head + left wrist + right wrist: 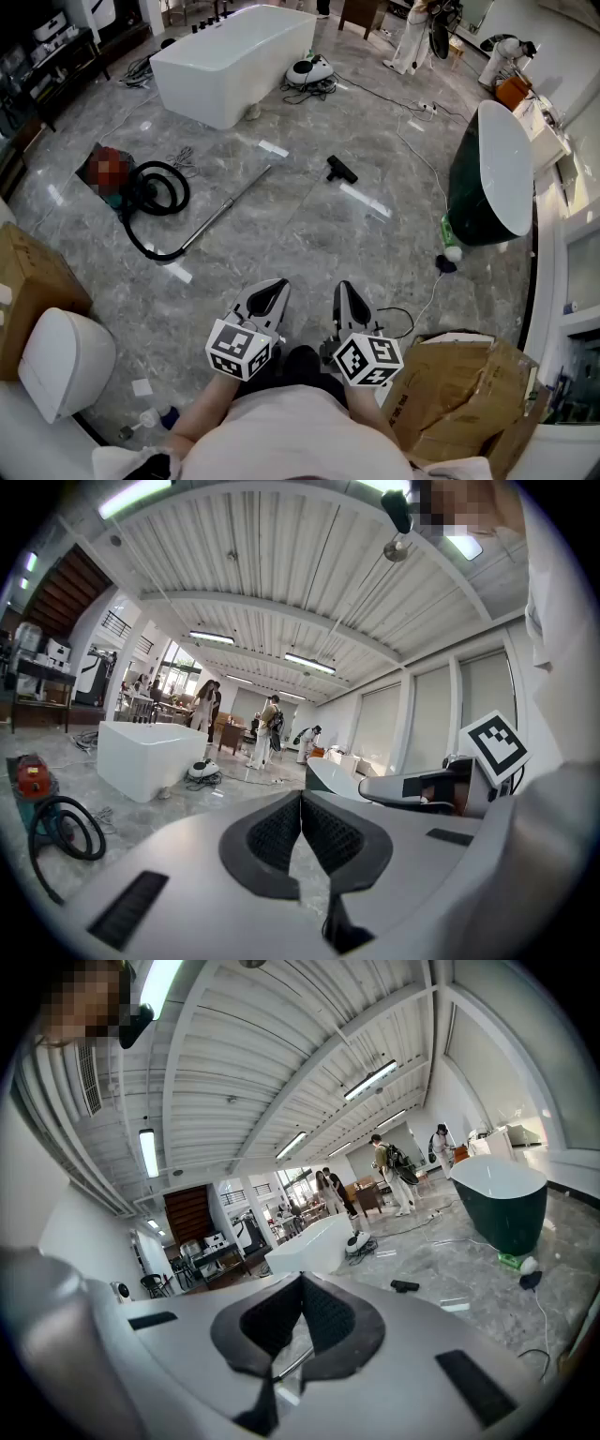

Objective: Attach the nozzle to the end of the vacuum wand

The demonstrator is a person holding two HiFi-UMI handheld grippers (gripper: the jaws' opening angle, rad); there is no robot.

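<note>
In the head view the metal vacuum wand [223, 208] lies slantwise on the grey floor. Its lower end joins a coiled black hose [157, 190] beside the red vacuum body [111, 173]. The small black nozzle [340, 170] lies apart, to the right of the wand's upper end. My left gripper [276, 287] and right gripper [346, 289] are held side by side near my body, well short of both parts. Each is shut with nothing between its jaws. The right gripper view shows the nozzle [405, 1286] far ahead on the floor. The left gripper view shows the vacuum [33, 778] at left.
A white bathtub [234, 56] stands at the back and a dark green tub [487, 178] at the right. Cardboard boxes [455, 384] sit close at my right and another box [23, 277] at left, above a white toilet [61, 361]. Cables trail over the floor; people stand far off.
</note>
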